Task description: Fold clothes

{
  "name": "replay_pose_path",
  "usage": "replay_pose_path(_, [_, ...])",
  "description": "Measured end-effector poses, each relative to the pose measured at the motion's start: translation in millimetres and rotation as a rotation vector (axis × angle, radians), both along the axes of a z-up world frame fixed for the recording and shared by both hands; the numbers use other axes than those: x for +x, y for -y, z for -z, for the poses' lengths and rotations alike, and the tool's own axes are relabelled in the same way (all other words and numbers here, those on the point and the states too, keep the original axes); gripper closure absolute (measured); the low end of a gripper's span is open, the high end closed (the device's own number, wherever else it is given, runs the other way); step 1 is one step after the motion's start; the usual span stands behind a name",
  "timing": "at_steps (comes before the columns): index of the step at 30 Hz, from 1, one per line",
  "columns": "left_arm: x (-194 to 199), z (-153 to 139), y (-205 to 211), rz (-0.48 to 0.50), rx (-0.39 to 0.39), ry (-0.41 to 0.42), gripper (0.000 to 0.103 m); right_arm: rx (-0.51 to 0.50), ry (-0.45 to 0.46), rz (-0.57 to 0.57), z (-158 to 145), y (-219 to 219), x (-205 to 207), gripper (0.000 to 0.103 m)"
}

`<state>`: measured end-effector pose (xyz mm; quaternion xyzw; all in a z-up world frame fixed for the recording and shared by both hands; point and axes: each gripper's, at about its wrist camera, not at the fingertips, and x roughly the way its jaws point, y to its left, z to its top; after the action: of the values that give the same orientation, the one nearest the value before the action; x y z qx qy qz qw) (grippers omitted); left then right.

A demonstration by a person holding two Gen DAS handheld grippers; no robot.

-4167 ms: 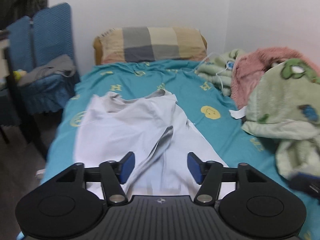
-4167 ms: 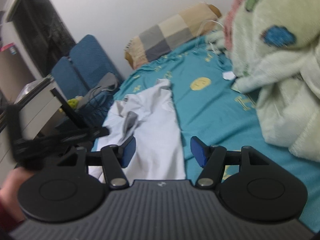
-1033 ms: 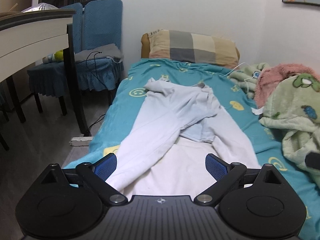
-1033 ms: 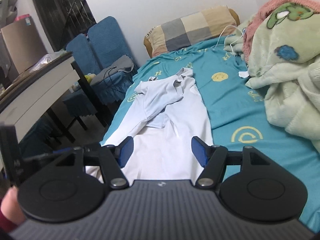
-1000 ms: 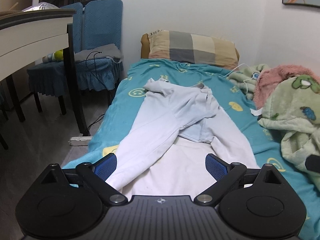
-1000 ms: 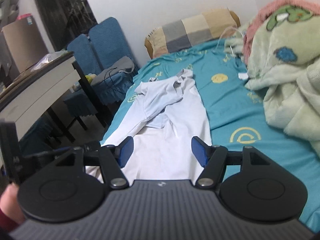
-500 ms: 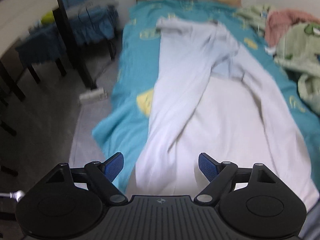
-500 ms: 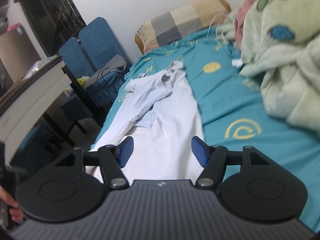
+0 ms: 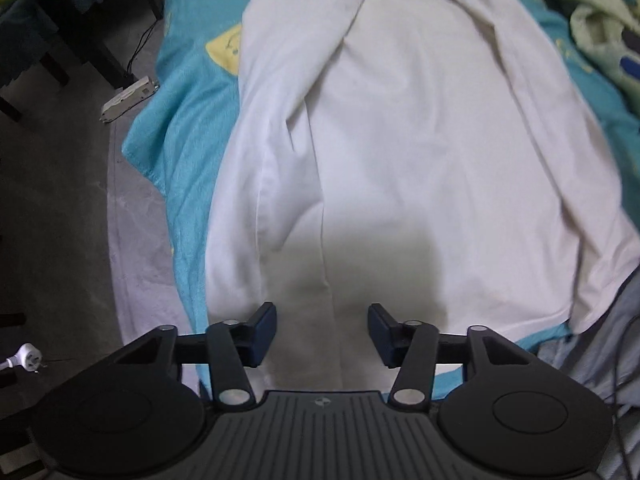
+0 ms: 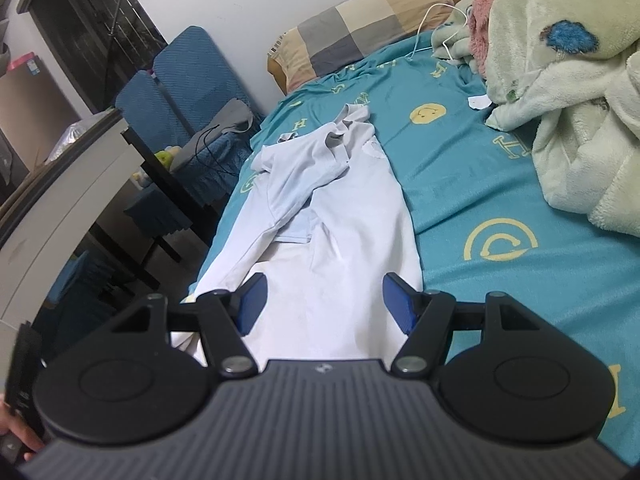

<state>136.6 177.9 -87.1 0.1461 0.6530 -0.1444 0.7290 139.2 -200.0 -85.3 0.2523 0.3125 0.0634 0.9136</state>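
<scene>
A white long-sleeved garment [image 9: 400, 140] lies lengthwise on the teal bed sheet [image 9: 184, 128], with its sleeves folded in over the body. My left gripper [image 9: 322, 334] is open and hovers low over the garment's near hem, nothing between its blue pads. In the right wrist view the same garment [image 10: 340, 248] stretches away toward the pillow, its collar end bunched. My right gripper [image 10: 322, 304] is open above the near part of the garment and holds nothing.
A heap of green and pink fleece blankets [image 10: 560, 80] fills the bed's right side. A checked pillow [image 10: 360, 28] lies at the head. Blue chairs [image 10: 180, 92] and a desk [image 10: 60, 184] stand left of the bed. A power strip [image 9: 128, 98] lies on the floor.
My left gripper has dropped and tilted down toward the garment's near hem, and its jaws have narrowed somewhat. My right gripper has shifted only slightly and stays open.
</scene>
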Motion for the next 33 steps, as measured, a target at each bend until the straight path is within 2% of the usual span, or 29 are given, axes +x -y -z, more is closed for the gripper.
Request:
replay_pose_path(1, [0,2,0,0.005,0.021,-0.005,0.08,0.004,-0.004,0.002,1,1,0,0.037])
replay_pose_path(2, [-1,2,1,0.01,0.031,-0.005,0.095,0.007,-0.009,0.004,1,2,0,0.037])
replay_pose_path(4, [-4,-3,1,0.023,0.03,0.011,0.101,0.014,-0.019,0.009,3,3,0,0.037])
replay_pose_path(7, [-15,-23,4,0.049,0.023,0.06,0.102,0.025,-0.022,0.013,3,5,1,0.037])
replay_pose_path(12, [-37,-75,27,0.066,-0.03,0.149,0.102,0.023,-0.019,0.012,2,7,2,0.037])
replay_pose_path(14, [-45,-95,40,0.074,-0.069,0.18,0.102,0.022,-0.022,0.012,2,8,1,0.037])
replay_pose_path(22, [-84,-142,119,0.135,-0.279,0.223,0.102,0.033,-0.032,0.043,-1,25,-5,0.037])
replay_pose_path(23, [-90,-141,131,0.145,-0.299,0.224,0.102,0.037,-0.034,0.047,-1,28,-5,0.037])
replay_pose_path(26, [-97,-105,154,0.156,-0.336,0.183,0.102,0.047,-0.04,0.052,-1,33,-5,0.037])
replay_pose_path(30, [-90,-42,154,0.105,-0.369,0.095,0.103,0.042,-0.076,0.037,5,36,-6,0.037])
replay_pose_path(33, [-84,-10,148,0.051,-0.363,0.049,0.102,0.038,-0.11,0.026,10,38,-6,0.037])
